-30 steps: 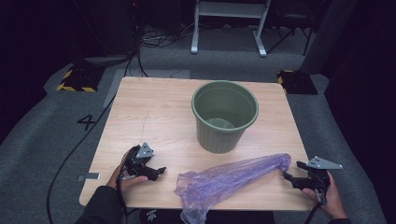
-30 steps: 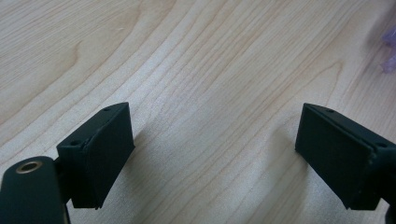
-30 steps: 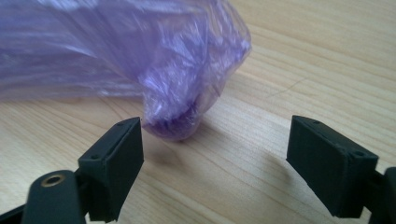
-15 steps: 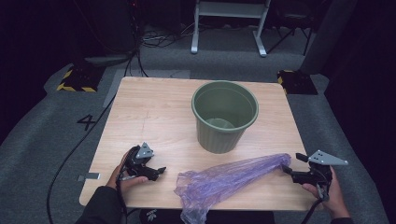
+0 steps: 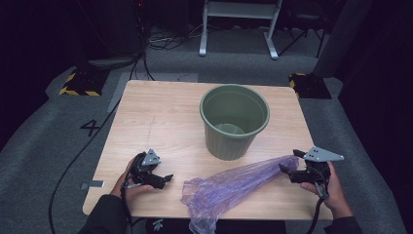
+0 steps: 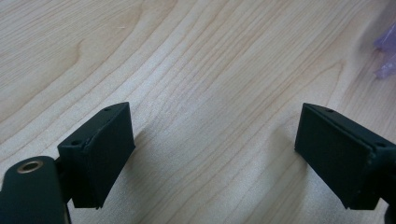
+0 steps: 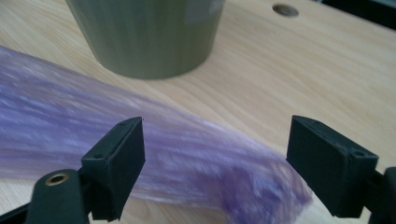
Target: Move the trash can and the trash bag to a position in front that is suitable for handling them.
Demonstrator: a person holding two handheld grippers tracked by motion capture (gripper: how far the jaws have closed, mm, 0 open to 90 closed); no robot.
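Two grippers sit at the near edge of my table, and between them lies the purple plastic bag (image 5: 234,187). Its long axis runs on a diagonal — from the near middle of the table, where the crumpled wide end droops over the front edge, up and away to the right, where it narrows to a point just beside my right gripper (image 5: 291,170). That narrow end points toward the right gripper and a little away from me; the bag lies flat on the wooden table (image 5: 160,122), just in front of the green bin (image 5: 234,119), which stands upright with its mouth open.

My right gripper is released: in the right gripper view its jaws stand wide apart, and the bag's tapered tip (image 7: 224,158) lies on the wood between and just ahead of them — whether either jaw touches the plastic I cannot tell, since the film is blurred there. The bin's wall (image 7: 144,32) rises beyond the bag.

My left gripper (image 5: 163,178) rests on the table at the near left, held in the left hand (image 5: 127,176), well apart from the bag's wide end. Its jaws are spread too, with bare wood between them, and a scrap of purple film (image 6: 385,51) shows at the far right of the left gripper view.
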